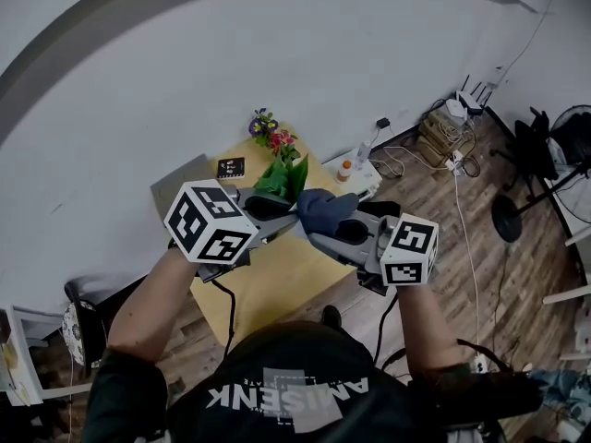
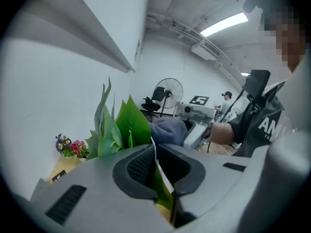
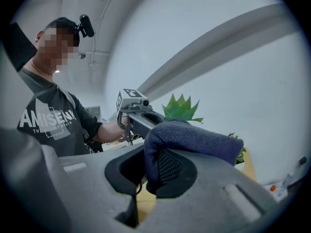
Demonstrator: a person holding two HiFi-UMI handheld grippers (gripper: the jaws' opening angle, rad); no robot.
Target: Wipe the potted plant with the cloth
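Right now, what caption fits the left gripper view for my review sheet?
Left gripper pinches a leaf, with the cloth close beyond it.

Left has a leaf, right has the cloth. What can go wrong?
1. The left gripper is clamped on one thin leaf; a tug or hard wipe may tear it or tip the potted plant.
2. The cloth is bunched over one jaw of the right gripper, so it may slip mid-wipe.
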